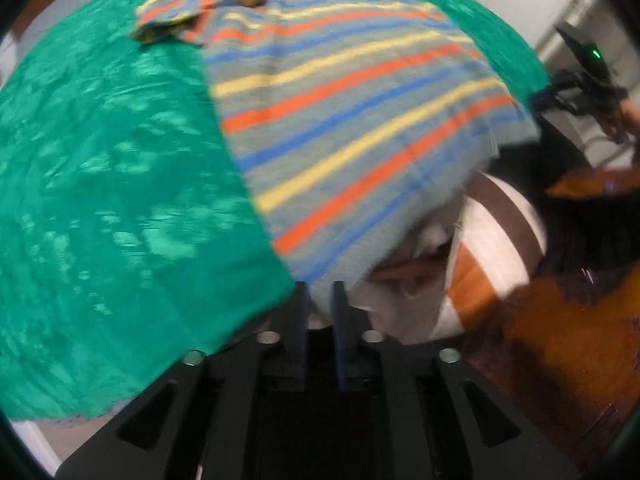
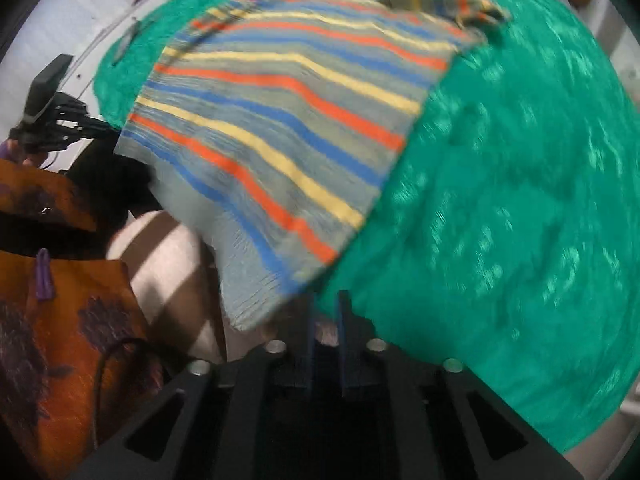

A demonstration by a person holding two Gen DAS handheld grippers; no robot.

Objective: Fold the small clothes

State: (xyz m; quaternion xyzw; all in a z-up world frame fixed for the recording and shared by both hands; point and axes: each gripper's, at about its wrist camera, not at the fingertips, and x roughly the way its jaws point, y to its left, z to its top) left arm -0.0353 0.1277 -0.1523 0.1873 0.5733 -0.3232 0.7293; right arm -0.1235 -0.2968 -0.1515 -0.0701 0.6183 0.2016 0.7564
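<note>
Striped shirt point(image 1: 340, 120), grey w/ orange, yellow & blue bands, lies spread on the green cloth point(image 1: 120, 180) covering the table. Its collar end is at the far side. Its hem reaches past the near edge of the cloth, toward you.

One short sleeve point(image 1: 168, 20) is bunched at far left in the left wrist view. The other sleeve point(image 2: 444, 2) shows at far right in the right wrist view.

Your left tool point(image 1: 320, 300) points steeply down at one hem corner. Its dark fingers point(image 1: 301, 320) stand close together w/ a slim gap, and the pale underside of the hem sits right at the tips. Blur hides whether the cloth is pinched, so its state can't be told.

Your right tool point(image 2: 325, 308) is at the opposite hem corner, fingers likewise nearly together, tips just beside the shirt's edge. Grip or no grip can't be told there either.

Below the hem, off the table, are a pale fabric w/ brown bands point(image 1: 500, 220) and your orange patterned garment point(image 2: 60, 340).
</note>
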